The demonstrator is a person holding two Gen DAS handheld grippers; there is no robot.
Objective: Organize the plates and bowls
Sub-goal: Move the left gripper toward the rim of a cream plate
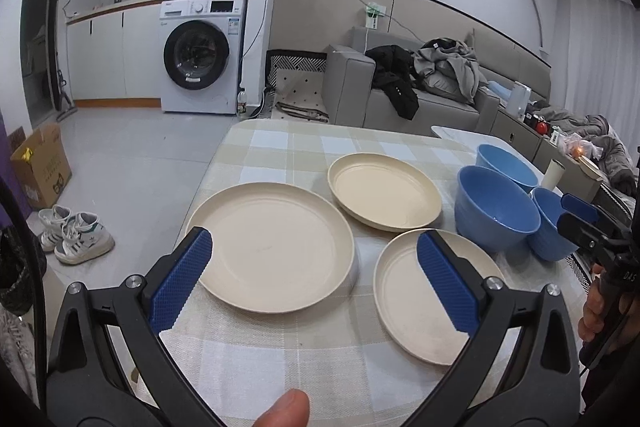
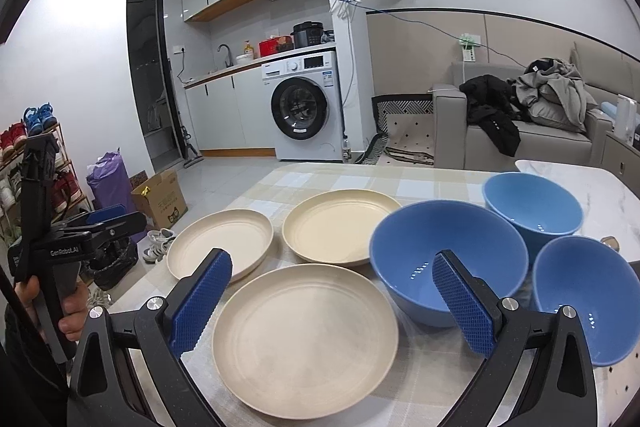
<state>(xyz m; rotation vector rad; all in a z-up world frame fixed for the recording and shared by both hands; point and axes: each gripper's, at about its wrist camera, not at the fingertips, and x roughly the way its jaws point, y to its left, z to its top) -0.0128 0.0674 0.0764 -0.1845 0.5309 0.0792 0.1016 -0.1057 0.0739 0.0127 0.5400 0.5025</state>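
Three cream plates lie singly on the checked tablecloth (image 1: 280,147): a large one at the left (image 1: 272,247), one farther back (image 1: 384,195), and one near the right (image 1: 400,307). To their right three blue bowls cluster upright: a big one (image 1: 496,211), one behind it (image 1: 506,163), and one beside it (image 1: 548,231). My left gripper (image 1: 314,239) hovers open over the near plates, holding nothing. My right gripper (image 2: 332,259) is open too, above the near plate (image 2: 304,339) and the big bowl (image 2: 400,247). The other bowls (image 2: 532,203) (image 2: 588,295) sit to its right.
The table's left edge drops to a tiled floor with sneakers (image 1: 76,235) and a cardboard box (image 1: 40,167). A white cup (image 1: 554,175) stands behind the bowls. Beyond the table are a grey sofa (image 1: 400,99) piled with clothes and a washing machine (image 1: 200,59). A hand grips each gripper handle.
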